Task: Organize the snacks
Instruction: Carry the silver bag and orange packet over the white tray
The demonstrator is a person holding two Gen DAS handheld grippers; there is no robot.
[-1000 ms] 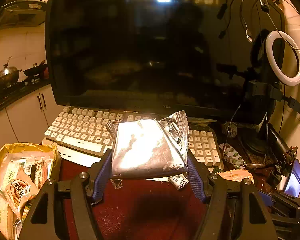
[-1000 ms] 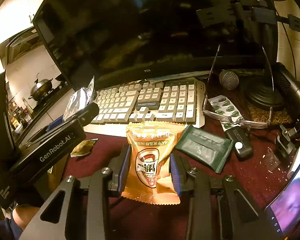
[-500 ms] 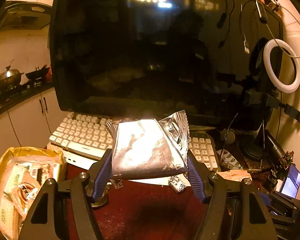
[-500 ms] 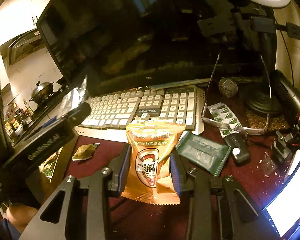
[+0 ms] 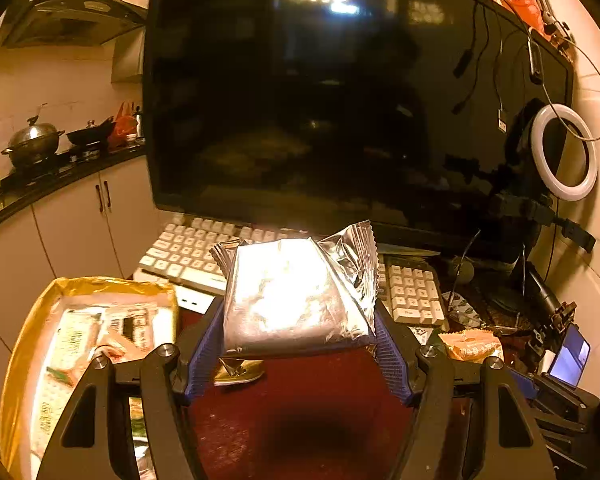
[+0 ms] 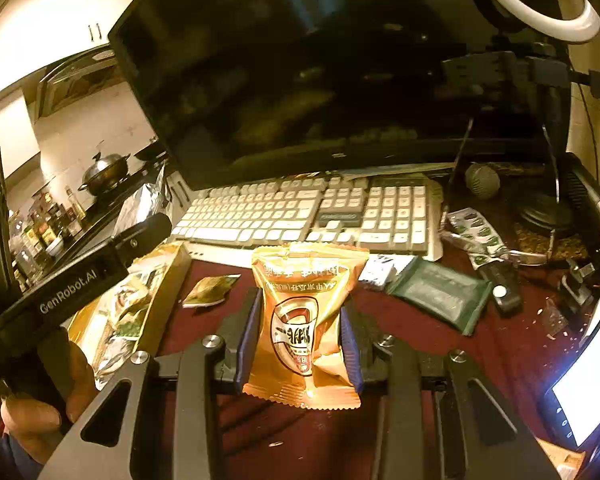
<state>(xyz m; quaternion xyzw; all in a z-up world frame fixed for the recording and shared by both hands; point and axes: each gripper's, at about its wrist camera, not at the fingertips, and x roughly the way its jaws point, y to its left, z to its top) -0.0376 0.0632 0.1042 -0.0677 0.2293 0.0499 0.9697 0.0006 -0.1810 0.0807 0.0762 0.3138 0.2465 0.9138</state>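
Note:
My left gripper [image 5: 297, 340] is shut on a silver foil packet [image 5: 291, 296], held flat above the dark red tabletop. A gold box [image 5: 27, 344] with several snack packs inside sits just to its lower left. My right gripper [image 6: 300, 336] is shut on an orange snack pouch [image 6: 306, 312], upright between the blue pads. In the right wrist view the left gripper's body [image 6: 79, 276] and the hand holding it reach in from the left, over the gold box [image 6: 167, 280]. A small olive packet [image 6: 209, 290] lies on the table beside the box.
A white keyboard [image 6: 300, 212] lies under a large dark monitor [image 6: 320, 60]. A dark green pouch [image 6: 440, 294], a small white packet [image 6: 378, 270], a green-spotted wrapper [image 6: 474, 232], a microphone [image 6: 482, 176] and a black remote [image 6: 502, 292] sit right. An orange packet [image 5: 472, 346] lies right of the left gripper.
Both grippers have drawn back and left with their packets still held. The gold box has come closer under the left gripper, and it now shows in the right wrist view.

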